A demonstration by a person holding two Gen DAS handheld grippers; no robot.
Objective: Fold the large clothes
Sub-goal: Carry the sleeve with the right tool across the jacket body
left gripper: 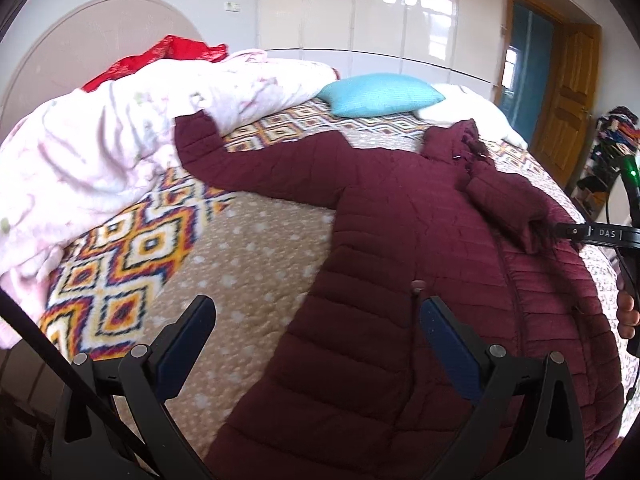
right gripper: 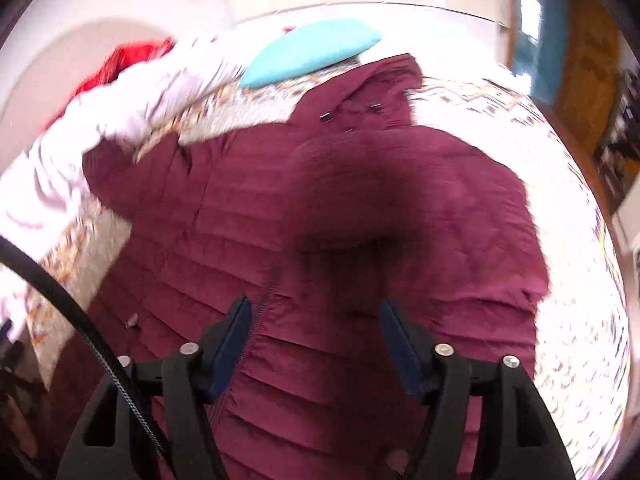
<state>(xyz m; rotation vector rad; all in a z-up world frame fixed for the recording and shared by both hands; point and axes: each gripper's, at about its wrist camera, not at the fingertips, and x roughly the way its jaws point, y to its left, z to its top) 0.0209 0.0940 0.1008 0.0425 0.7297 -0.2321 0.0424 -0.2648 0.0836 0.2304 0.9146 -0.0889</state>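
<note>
Two views, left wrist first. Maroon quilted coat (left gripper: 400, 220) spread flat on the bed (left gripper: 248, 256), filling the frame from centre out to 4 o'clock. One sleeve (left gripper: 248, 164) stretched toward 10 o'clock, cuff touching the heaped pink-white quilt (left gripper: 100, 148). Other sleeve folded back across the chest near 2 o'clock. Turquoise pillow (left gripper: 380, 94) at 12 o'clock beyond the collar, red cloth (left gripper: 160, 58) at 11 behind the quilt. Left gripper (left gripper: 316, 316) at 6 o'clock, fingers spread wide, nothing clamped: left finger over the bare bedspread, right finger over the coat's front. At 3 o'clock, part of the right gripper's body, a hand (left gripper: 626, 312) wrapped round its handle.

Right wrist view now, blurred. Same coat (right gripper: 224, 240) filling the centre, hood at 12 o'clock just below the pillow (right gripper: 308, 50), folded sleeve (right gripper: 400, 184) lying across the body. Quilt (right gripper: 120, 112) at 10 o'clock. Right gripper (right gripper: 316, 324) at 6 o'clock, fingers parted and gripping nothing, hovering above the coat's front beside the zip line.
</note>
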